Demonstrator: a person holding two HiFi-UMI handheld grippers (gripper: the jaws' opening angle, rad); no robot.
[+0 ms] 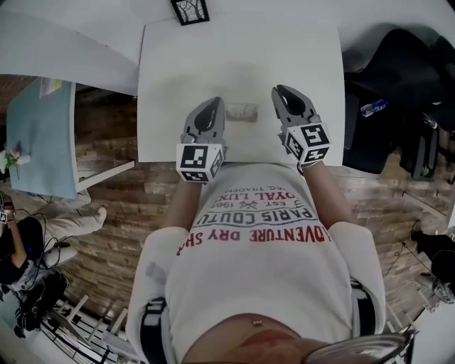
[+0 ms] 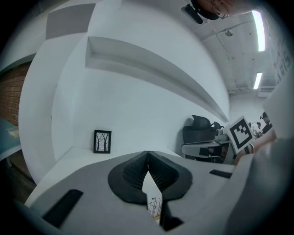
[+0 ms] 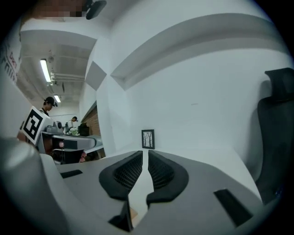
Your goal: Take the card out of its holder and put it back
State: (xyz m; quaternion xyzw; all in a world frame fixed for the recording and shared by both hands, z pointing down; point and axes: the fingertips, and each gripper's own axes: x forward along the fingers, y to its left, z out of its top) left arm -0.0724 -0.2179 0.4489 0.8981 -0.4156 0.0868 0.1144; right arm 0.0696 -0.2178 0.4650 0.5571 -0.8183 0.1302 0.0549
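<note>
A small card (image 1: 242,111) stands in a low holder on the white table (image 1: 178,78), between my two grippers and near the front edge. In the left gripper view the card's tree print (image 2: 155,204) shows through the gap under the pads, with a brown bit of holder (image 2: 159,221) below it. My left gripper (image 1: 215,102) (image 2: 148,158) is shut with pads touching and nothing between them. My right gripper (image 1: 279,91) (image 3: 146,158) has a thin slit between its pads, with only white table showing through. Neither gripper touches the card.
A black-framed tree picture (image 1: 190,10) (image 2: 102,141) (image 3: 148,138) stands at the table's far edge by the wall. A black office chair (image 1: 398,85) (image 3: 275,137) is at the right. A light blue table (image 1: 43,135) and a seated person are at the left.
</note>
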